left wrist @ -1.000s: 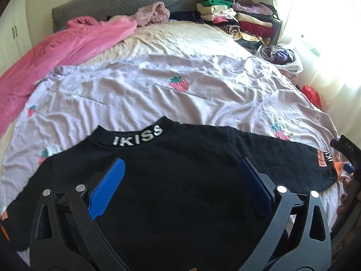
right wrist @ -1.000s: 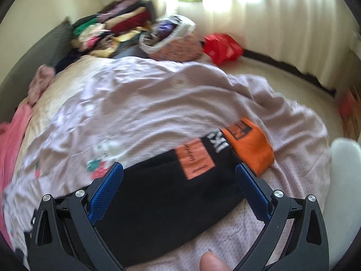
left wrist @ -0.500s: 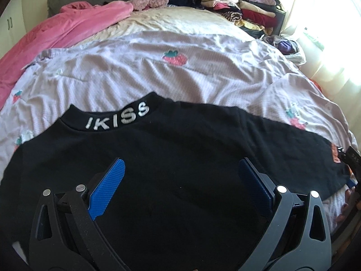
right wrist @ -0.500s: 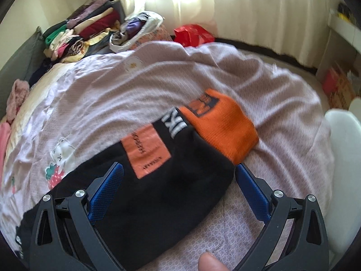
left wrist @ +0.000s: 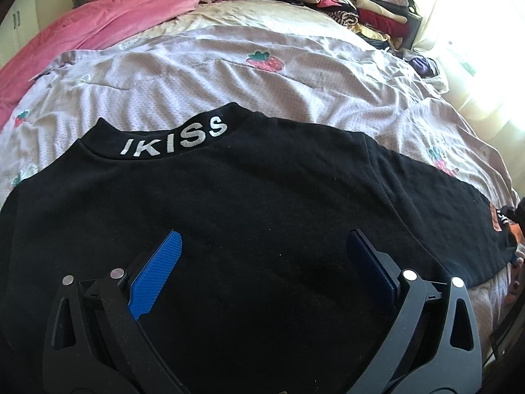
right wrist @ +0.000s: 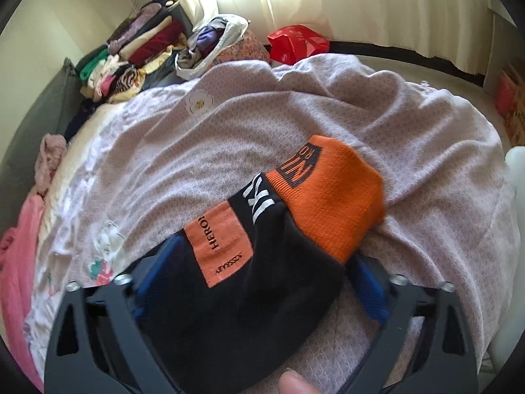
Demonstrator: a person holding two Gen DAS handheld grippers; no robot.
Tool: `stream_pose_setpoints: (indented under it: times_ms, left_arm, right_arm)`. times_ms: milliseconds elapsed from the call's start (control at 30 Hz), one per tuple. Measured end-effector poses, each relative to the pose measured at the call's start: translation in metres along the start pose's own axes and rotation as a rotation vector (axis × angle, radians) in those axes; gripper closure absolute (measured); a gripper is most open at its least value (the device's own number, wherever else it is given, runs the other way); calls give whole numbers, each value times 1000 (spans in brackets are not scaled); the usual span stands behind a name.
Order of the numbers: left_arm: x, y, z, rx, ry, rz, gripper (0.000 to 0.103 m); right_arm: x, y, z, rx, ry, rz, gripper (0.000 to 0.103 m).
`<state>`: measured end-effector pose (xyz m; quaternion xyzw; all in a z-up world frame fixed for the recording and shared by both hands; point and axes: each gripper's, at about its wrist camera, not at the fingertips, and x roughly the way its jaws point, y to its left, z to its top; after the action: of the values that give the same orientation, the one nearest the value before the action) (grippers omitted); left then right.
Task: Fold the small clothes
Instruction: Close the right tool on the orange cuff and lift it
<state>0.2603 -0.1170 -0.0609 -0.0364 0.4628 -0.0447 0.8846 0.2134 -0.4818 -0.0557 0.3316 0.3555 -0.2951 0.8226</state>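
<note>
A small black top (left wrist: 249, 203) with "IKISS" on its collar (left wrist: 174, 138) lies spread flat on the bed. My left gripper (left wrist: 262, 246) is open and hovers low over the top's body, jaws wide apart. In the right wrist view the top's right sleeve (right wrist: 242, 289) lies between the open jaws of my right gripper (right wrist: 259, 256); the sleeve has an orange patch (right wrist: 220, 243) and an orange cuff (right wrist: 331, 197). The sleeve covers the inner faces of both blue pads. The right gripper is not closed on the cloth.
The bed has a pale lilac strawberry-print cover (left wrist: 262, 75). A pink blanket (left wrist: 98, 29) lies at the far left. Stacks of folded clothes (left wrist: 357, 6) sit at the headboard corner. A bag of clothes (right wrist: 213, 42) and a red bag (right wrist: 295, 44) lie beside the bed.
Both grippers have moved forward and lower. The left one is now further over the top's body. The right one has slid around the sleeve, which now lies between its jaws.
</note>
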Motion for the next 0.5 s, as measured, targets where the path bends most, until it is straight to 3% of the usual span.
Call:
stream_pose_setpoints:
  times_ms: [167,233,333,500]
  left_arm:
    - [-7,5,-5,-23,-8,-7,9]
    - [-9,6,-8,-33,-8,-13,9]
    - [-13,7,-13,-44,-5,-25,9]
    - [-19,8,-18,-48,-2,-28,9]
  right_arm:
    - [-7,-16,2,69,0,74,41]
    - [-6,-27,2,110,5,67,70]
    - [-9,-34,4,137,-4,100,86]
    - [-27,-10,3,25,-58,214,90]
